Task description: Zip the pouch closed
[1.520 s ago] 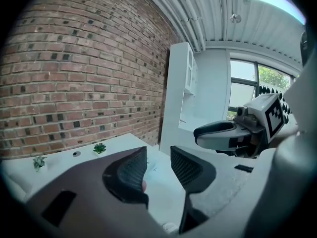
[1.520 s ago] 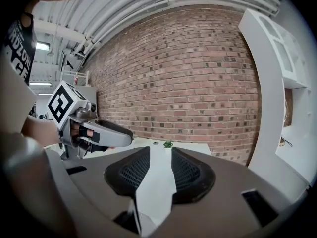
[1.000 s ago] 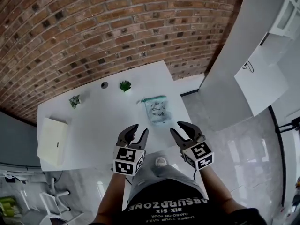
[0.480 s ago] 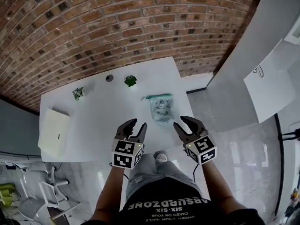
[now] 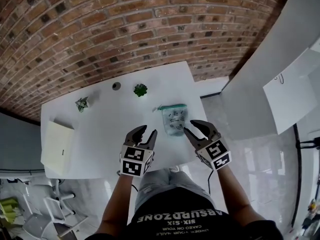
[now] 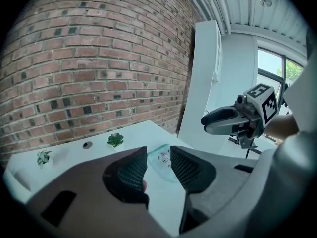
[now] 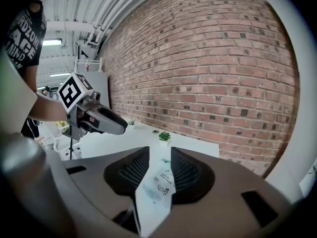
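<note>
Head view: a clear pouch (image 5: 175,119) with a teal zip edge and dark print lies flat on the white bench (image 5: 100,129), near its front right corner, the teal edge on the far side. How far the zip is shut cannot be made out. The left tool (image 5: 148,131) hovers over the front edge of the bench, left of the pouch and apart from it. The right tool (image 5: 190,126) hangs just beside the pouch's near right corner. In the left gripper view and the right gripper view alike, the jaws stand a moderate gap apart with nothing gripped, and the pouch shows on the bench beyond the gap. Farther back stand a small green plant (image 5: 140,89), a second, paler plant (image 5: 81,103) and a small dark round thing (image 5: 116,86). A flat white box (image 5: 56,148) lies at the left end, below the brick wall (image 5: 125,29).
</note>
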The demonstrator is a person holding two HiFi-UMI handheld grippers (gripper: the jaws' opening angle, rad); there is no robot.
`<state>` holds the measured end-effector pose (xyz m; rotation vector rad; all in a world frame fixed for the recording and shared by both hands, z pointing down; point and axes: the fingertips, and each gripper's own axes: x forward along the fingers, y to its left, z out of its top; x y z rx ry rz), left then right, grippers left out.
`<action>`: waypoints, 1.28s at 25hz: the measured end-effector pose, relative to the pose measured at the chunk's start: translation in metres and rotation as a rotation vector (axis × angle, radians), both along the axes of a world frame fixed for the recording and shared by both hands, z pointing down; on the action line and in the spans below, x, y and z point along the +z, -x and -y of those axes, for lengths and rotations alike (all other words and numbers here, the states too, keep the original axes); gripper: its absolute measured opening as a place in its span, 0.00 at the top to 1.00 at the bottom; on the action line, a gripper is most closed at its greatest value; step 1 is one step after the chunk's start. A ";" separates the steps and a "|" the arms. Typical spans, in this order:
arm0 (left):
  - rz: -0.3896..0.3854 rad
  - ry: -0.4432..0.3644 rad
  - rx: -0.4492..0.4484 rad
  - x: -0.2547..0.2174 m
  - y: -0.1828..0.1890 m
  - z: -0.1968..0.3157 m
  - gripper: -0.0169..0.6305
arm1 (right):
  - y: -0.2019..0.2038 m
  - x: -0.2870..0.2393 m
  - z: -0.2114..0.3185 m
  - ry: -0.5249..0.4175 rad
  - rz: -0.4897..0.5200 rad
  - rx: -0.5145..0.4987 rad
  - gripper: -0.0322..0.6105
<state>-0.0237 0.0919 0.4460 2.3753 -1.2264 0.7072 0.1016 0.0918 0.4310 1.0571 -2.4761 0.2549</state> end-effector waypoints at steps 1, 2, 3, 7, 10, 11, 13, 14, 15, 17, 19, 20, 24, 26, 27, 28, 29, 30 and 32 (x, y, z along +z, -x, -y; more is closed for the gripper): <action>0.001 0.007 0.005 0.003 0.001 0.004 0.77 | 0.002 0.002 0.004 0.003 -0.012 -0.005 0.76; 0.003 0.013 0.011 0.005 0.002 0.008 0.77 | 0.004 0.003 0.008 0.007 -0.020 -0.009 0.76; 0.005 0.019 0.018 0.007 0.002 0.011 0.77 | 0.006 0.004 0.012 0.012 -0.026 -0.013 0.76; 0.015 0.041 0.042 0.014 0.004 0.025 0.77 | 0.013 0.012 0.026 0.037 -0.053 -0.049 0.76; 0.027 0.056 0.052 0.020 0.006 0.035 0.77 | 0.017 0.018 0.036 0.053 -0.066 -0.068 0.75; 0.031 0.062 0.055 0.023 0.007 0.038 0.77 | 0.019 0.020 0.039 0.060 -0.061 -0.070 0.75; 0.037 0.072 0.060 0.027 0.009 0.045 0.77 | 0.022 0.023 0.047 0.074 -0.052 -0.073 0.75; 0.039 0.077 0.062 0.030 0.010 0.049 0.77 | 0.024 0.024 0.051 0.078 -0.052 -0.076 0.75; 0.041 0.081 0.063 0.032 0.010 0.052 0.77 | 0.025 0.026 0.055 0.081 -0.053 -0.079 0.75; 0.043 0.095 0.066 0.037 0.010 0.058 0.77 | 0.027 0.029 0.063 0.087 -0.058 -0.086 0.75; 0.048 0.111 0.070 0.043 0.009 0.064 0.77 | 0.029 0.032 0.072 0.091 -0.065 -0.094 0.75; 0.049 0.113 0.074 0.044 0.007 0.068 0.77 | 0.030 0.034 0.076 0.093 -0.070 -0.099 0.75; 0.055 0.128 0.098 0.052 -0.003 0.082 0.77 | 0.035 0.045 0.093 0.111 -0.093 -0.130 0.75; 0.059 0.148 0.106 0.059 -0.006 0.088 0.77 | 0.039 0.053 0.103 0.123 -0.113 -0.157 0.75; 0.060 0.159 0.109 0.063 -0.006 0.091 0.77 | 0.041 0.056 0.108 0.130 -0.123 -0.171 0.75; 0.061 0.171 0.110 0.068 -0.006 0.095 0.77 | 0.044 0.060 0.113 0.137 -0.133 -0.187 0.75; 0.063 0.183 0.110 0.072 -0.005 0.098 0.77 | 0.046 0.063 0.119 0.143 -0.143 -0.203 0.75; 0.067 0.195 0.111 0.078 -0.005 0.101 0.77 | 0.049 0.067 0.124 0.149 -0.153 -0.218 0.75; 0.075 0.219 0.112 0.088 -0.005 0.107 0.77 | 0.054 0.076 0.133 0.164 -0.170 -0.247 0.75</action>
